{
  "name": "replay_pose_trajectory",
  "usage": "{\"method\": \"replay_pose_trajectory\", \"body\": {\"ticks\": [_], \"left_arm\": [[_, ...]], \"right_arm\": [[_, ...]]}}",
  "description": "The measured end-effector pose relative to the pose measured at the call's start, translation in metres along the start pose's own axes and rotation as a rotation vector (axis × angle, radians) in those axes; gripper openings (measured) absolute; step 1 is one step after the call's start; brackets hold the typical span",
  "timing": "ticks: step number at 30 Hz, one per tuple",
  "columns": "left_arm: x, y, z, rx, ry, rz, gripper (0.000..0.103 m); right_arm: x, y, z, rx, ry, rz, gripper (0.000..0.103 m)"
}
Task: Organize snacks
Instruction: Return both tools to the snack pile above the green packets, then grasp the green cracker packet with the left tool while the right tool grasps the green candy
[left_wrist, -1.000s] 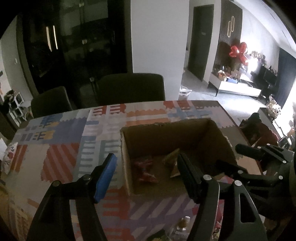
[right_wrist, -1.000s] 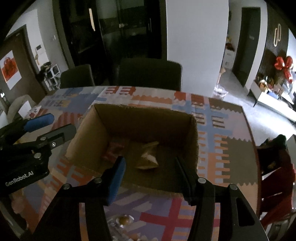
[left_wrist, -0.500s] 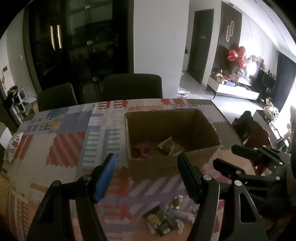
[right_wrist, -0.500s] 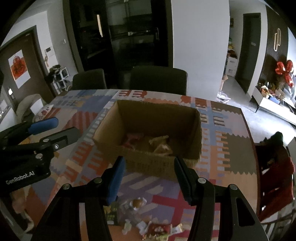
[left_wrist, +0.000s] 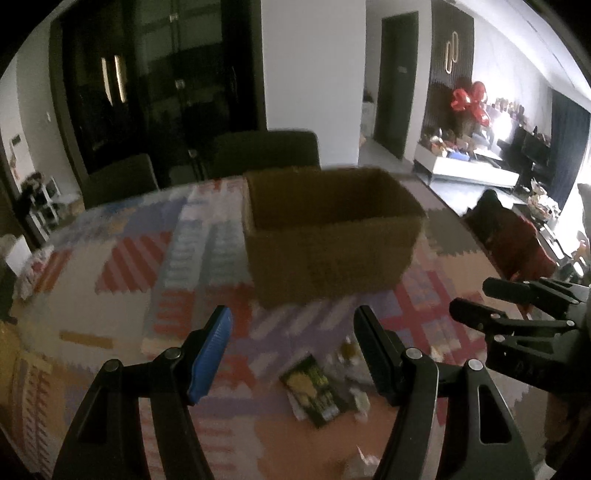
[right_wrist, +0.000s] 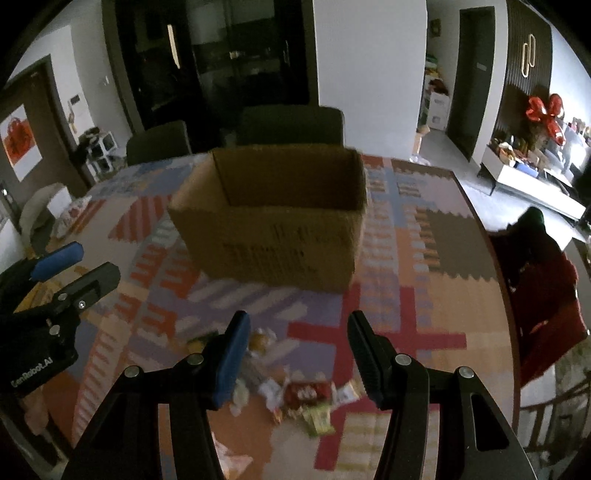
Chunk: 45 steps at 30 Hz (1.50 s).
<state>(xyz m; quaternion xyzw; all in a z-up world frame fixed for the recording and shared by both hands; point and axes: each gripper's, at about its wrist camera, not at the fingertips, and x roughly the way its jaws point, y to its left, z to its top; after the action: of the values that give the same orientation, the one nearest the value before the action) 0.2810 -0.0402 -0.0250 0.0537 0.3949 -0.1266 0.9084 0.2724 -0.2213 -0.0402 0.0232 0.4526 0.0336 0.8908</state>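
Note:
An open cardboard box (left_wrist: 332, 236) (right_wrist: 273, 229) stands in the middle of the patterned table; its inside is hidden from both views. Loose snack packets lie on the near side of the table: a dark green and yellow packet (left_wrist: 314, 391), a red packet (right_wrist: 306, 393) and several small wrapped pieces (right_wrist: 258, 341). My left gripper (left_wrist: 291, 350) hovers open above the green packet with nothing between its fingers. My right gripper (right_wrist: 295, 354) hangs open over the red packet and the small pieces, holding nothing. Each gripper appears at the edge of the other's view.
A colourful patchwork cloth (right_wrist: 406, 258) covers the table. Two dark chairs (left_wrist: 266, 151) stand at the far side. A chair with red clothing (right_wrist: 543, 280) is at the right edge. A patterned bag (right_wrist: 72, 218) lies at the table's far left.
Both grippers have drawn back from above the box toward the near table edge and dropped a little. The box interior has gone out of sight and the loose snack pile has come into view.

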Motion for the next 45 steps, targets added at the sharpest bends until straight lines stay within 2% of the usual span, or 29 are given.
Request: {"method": "replay_pose_trajectory", "body": {"ticks": [5,10,17,20,25,45], "left_arm": [[0.006,-0.007,-0.027,0.008,0.047,-0.011,0.067],[0.009,-0.008,-0.05,-0.035,0.077,-0.019,0.067],[0.008,-0.011,-0.074,-0.065,0.053,-0.013,0.067],[0.01,-0.013,-0.08,-0.072,0.048,0.001,0.067],[0.027,-0.014,-0.09,-0.126,0.092,-0.015,0.067],[0.095,-0.023,-0.1,-0.222,0.17,0.085,0.067]], "right_arm": [[0.009,-0.006,-0.027,0.02,0.066,0.0,0.056],[0.015,-0.005,-0.051,0.027,0.115,-0.001,0.056],[0.017,-0.005,-0.078,0.033,0.097,-0.007,0.056],[0.02,-0.007,-0.086,0.038,0.082,-0.009,0.056],[0.032,-0.009,-0.098,0.036,0.078,0.0,0.056],[0.081,-0.017,-0.121,0.018,0.114,0.039,0.056]]}}
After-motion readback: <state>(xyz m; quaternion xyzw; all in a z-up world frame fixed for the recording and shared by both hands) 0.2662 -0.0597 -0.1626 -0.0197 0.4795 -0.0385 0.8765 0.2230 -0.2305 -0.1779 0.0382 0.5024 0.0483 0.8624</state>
